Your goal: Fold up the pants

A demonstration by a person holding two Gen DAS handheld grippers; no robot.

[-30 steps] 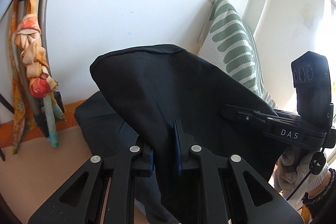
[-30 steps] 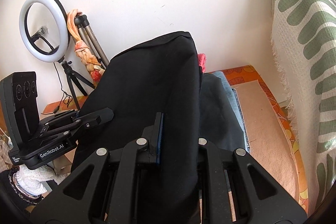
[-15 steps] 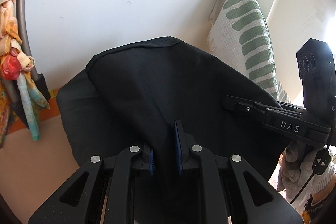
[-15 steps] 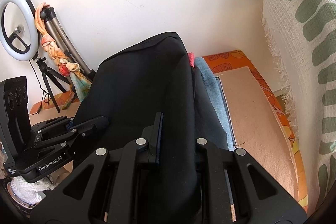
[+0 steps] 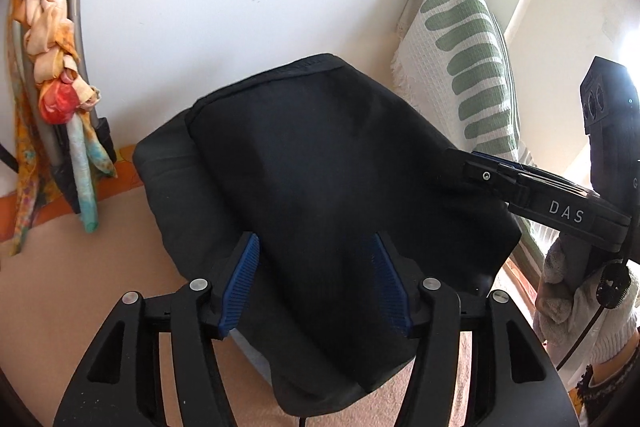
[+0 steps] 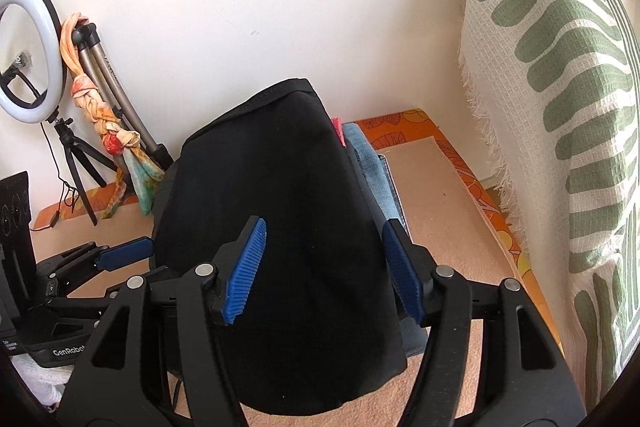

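The black pants (image 5: 320, 187) lie folded on top of a pile of folded clothes, also seen in the right wrist view (image 6: 280, 227). My left gripper (image 5: 316, 279) is open, its blue pads on either side of the near edge of the pants, holding nothing. My right gripper (image 6: 324, 263) is open too, its pads spread over the same black fabric. The right gripper shows at the right of the left wrist view (image 5: 520, 183); the left gripper shows at the lower left of the right wrist view (image 6: 124, 253).
Folded blue jeans (image 6: 372, 171) and a red item (image 6: 338, 131) lie under the pants. A green-patterned pillow (image 6: 560, 107) stands at the right. A ring light (image 6: 28, 51) and a tripod with a scarf (image 6: 108, 131) stand at the left against the white wall. The tan mat (image 6: 440, 211) lies over orange bedding.
Both grippers were shut on the black pants and held them up; now both are open and the pants have dropped onto the pile.
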